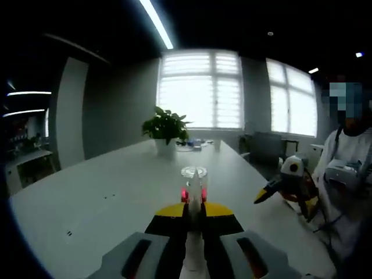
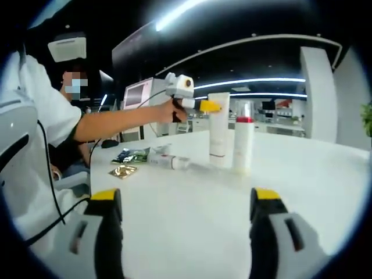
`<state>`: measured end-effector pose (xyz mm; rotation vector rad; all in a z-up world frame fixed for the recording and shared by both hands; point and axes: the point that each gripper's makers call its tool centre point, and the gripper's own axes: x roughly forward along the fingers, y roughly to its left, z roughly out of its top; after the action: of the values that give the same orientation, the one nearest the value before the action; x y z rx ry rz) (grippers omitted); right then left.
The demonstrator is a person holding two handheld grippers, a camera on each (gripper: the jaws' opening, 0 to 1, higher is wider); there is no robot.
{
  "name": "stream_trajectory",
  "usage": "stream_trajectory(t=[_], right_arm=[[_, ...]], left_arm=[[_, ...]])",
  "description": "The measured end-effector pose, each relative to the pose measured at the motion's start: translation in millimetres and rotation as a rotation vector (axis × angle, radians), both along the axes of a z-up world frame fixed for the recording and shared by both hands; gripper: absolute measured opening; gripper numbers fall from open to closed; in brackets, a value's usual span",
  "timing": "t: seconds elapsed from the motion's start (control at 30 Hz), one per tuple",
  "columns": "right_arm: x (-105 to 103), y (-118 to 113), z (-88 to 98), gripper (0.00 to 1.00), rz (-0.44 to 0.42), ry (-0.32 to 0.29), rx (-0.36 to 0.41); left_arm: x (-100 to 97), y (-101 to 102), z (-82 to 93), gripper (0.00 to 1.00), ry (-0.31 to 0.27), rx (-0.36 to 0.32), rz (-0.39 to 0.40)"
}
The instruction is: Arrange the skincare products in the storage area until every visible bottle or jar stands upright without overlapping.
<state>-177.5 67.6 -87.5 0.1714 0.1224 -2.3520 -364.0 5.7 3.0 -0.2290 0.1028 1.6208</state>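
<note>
Two grippers over a white table, one clamped on a tube

Two upright containers stand side by side on the white table point(image 2: 192, 215) in the right gripper view: a tall white tube point(image 2: 219, 131) and, just beside it, a white bottle with a red band point(image 2: 243, 142). The left gripper point(image 2: 210, 106) reaches in from the left on the person's outstretched arm point(image 2: 119, 123), its yellow tips at the tube's upper edge. Whether they pinch the tube from this angle is hard to tell. The left gripper view settles it. There the left gripper's jaws are drawn tight together around the white tube, whose end rises between them. Just beyond the jaws a clear cap over red point(image 1: 193, 172) shows; the body under it is hidden.

The right gripper point(image 2: 189, 200) hangs low over the table with its jaws spread wide and nothing between them. It appears also in the left gripper view, held at the person's chest.

Behind the tube a smaller tube point(image 2: 165, 160) lies flat on the table, near some sachets point(image 2: 129, 156) and a gold packet point(image 2: 122, 171); their labels are too small to read. A potted plant point(image 1: 165, 129) stands far down the table.
</note>
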Motion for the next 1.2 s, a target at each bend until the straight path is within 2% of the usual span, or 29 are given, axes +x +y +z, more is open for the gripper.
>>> stream_trajectory(t=[0.43, 1.0, 1.2], right_arm=[[0.0, 1.1, -3.9, 0.91, -0.006, -0.015, -0.009], [-1.9, -1.1, -6.6, 0.91, -0.003, -0.033, -0.02], [-2.5, -2.9, -6.9, 0.91, 0.001, -0.037, -0.026]], left_arm=[[4.0, 2.6, -1.9, 0.07, -0.028, 0.012, -0.066], [2.8, 3.0, -1.0, 0.09, 0.007, 0.025, -0.083], [3.3, 2.2, 6.9, 0.1, 0.015, 0.06, -0.079]])
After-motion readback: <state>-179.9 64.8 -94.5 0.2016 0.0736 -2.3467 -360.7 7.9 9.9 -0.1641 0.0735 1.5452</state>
